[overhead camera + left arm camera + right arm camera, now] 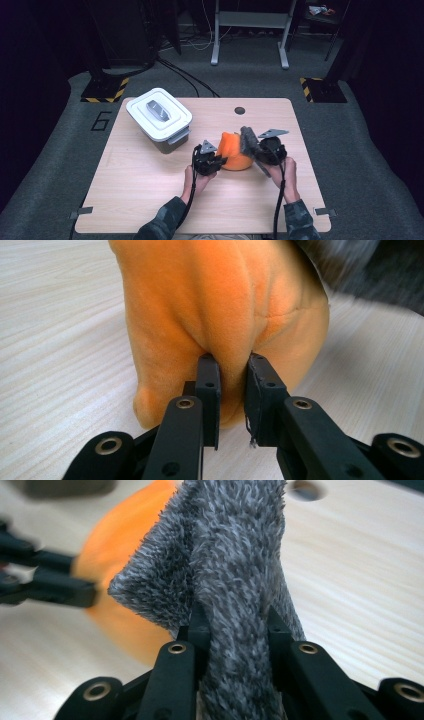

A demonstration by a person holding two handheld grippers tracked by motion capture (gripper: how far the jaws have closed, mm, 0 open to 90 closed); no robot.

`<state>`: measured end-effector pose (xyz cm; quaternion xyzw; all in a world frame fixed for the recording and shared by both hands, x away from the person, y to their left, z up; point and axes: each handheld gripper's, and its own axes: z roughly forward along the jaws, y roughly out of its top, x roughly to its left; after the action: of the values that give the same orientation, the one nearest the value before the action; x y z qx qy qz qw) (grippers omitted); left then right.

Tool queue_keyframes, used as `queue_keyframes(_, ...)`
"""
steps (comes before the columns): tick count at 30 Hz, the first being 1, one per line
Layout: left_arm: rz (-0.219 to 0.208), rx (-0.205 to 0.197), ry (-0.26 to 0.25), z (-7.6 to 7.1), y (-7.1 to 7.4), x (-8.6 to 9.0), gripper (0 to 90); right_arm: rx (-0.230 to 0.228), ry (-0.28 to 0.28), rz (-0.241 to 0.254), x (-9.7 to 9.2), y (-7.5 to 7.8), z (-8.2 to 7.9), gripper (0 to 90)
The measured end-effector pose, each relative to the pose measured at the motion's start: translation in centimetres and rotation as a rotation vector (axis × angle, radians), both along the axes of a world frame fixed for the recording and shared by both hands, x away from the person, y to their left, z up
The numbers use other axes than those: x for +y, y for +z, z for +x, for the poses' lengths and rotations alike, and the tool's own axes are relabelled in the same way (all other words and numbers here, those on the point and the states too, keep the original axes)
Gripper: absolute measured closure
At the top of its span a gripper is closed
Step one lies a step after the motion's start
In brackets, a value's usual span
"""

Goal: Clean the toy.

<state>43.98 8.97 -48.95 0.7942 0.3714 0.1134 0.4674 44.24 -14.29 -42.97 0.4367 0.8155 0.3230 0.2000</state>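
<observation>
Left claw [232, 395] clamped on a fold of the orange cloth [220, 315], which sits bunched mid-tabletop [150, 195]. Right claw [235, 630] clamped on the grey fuzzy cloth [235, 555], held upright just beside the orange one, touching its right side. White lidded bin [159, 118] well apart, back left.

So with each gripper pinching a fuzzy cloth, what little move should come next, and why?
Probably draw the right gripper gently away from the left gripper. Each is shut on its own piece, the right on the grey cloth and the left on the orange cloth, and the two cloths lie against each other on the table.
</observation>
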Motion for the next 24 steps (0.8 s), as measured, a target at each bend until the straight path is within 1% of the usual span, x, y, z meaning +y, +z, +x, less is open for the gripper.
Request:
queue_keyframes(1,-0.003,0.000,0.000,0.1,0.0,0.1,76.3,0.004,-0.013,-0.036,0.8,-0.7,0.2,74.2)
queue_keyframes(2,-0.005,-0.001,0.004,0.1,0.0,0.1,74.9,-0.006,-0.018,-0.044,1.1,-1.0,0.3,74.3)
queue_keyframes(3,-0.012,0.007,0.002,0.2,0.0,0.3,72.7,-0.006,-0.021,-0.035,1.1,-1.1,0.4,74.4)
queue_keyframes(4,-0.022,0.006,0.005,0.2,0.0,0.4,68.2,-0.004,-0.021,-0.023,1.0,-1.2,0.6,74.4)
queue_keyframes(5,-0.016,0.001,0.002,0.2,0.1,0.5,62.1,0.000,-0.019,-0.017,0.9,-1.1,0.7,74.4)
queue_keyframes(8,0.002,-0.017,-0.005,0.0,0.4,0.4,50.5,0.001,-0.016,-0.015,0.7,-1.2,0.8,74.5)
queue_keyframes(9,0.019,-0.023,-0.005,0.0,0.4,0.3,49.3,0.002,-0.010,-0.018,0.6,-1.2,0.8,74.5)
queue_keyframes(10,0.047,-0.040,-0.006,0.1,0.3,0.0,48.5,0.001,-0.005,-0.018,0.6,-1.2,0.9,74.5)
queue_keyframes(11,0.057,-0.038,-0.013,0.1,0.2,-0.1,51.2,0.005,-0.005,-0.007,0.6,-1.2,1.0,74.5)
queue_keyframes(12,0.069,-0.051,-0.012,0.2,0.0,-0.3,55.4,0.011,-0.007,-0.007,0.5,-1.2,1.0,74.5)
queue_keyframes(13,0.067,-0.052,-0.009,0.3,-0.1,-0.4,60.9,0.002,-0.002,-0.005,0.5,-1.3,1.2,74.6)
queue_keyframes(15,0.061,-0.051,-0.008,0.3,-0.3,-0.5,69.8,0.005,-0.006,0.009,0.3,-1.4,1.5,74.6)
queue_keyframes(17,0.059,-0.051,0.003,0.2,-0.2,-0.6,75.4,0.009,-0.008,0.024,0.1,-1.4,1.8,74.7)
queue_keyframes(19,0.041,-0.039,0.007,0.1,0.0,-0.6,78.3,-0.004,-0.015,0.029,0.0,-1.1,1.8,75.0)
queue_keyframes(21,0.043,-0.032,0.011,0.1,0.1,-0.6,79.4,-0.032,-0.018,0.031,0.1,-0.3,1.4,75.1)
queue_keyframes(22,0.029,-0.024,0.011,0.2,0.1,-0.6,79.5,-0.047,-0.017,0.039,0.4,0.2,1.1,75.0)
queue_keyframes(23,0.027,-0.020,0.009,0.1,0.2,-0.7,79.5,-0.057,0.005,0.047,0.6,0.8,0.8,75.1)
queue_keyframes(24,0.034,-0.026,0.008,0.1,0.3,-0.7,79.5,-0.076,0.031,0.053,1.2,1.4,0.5,75.0)
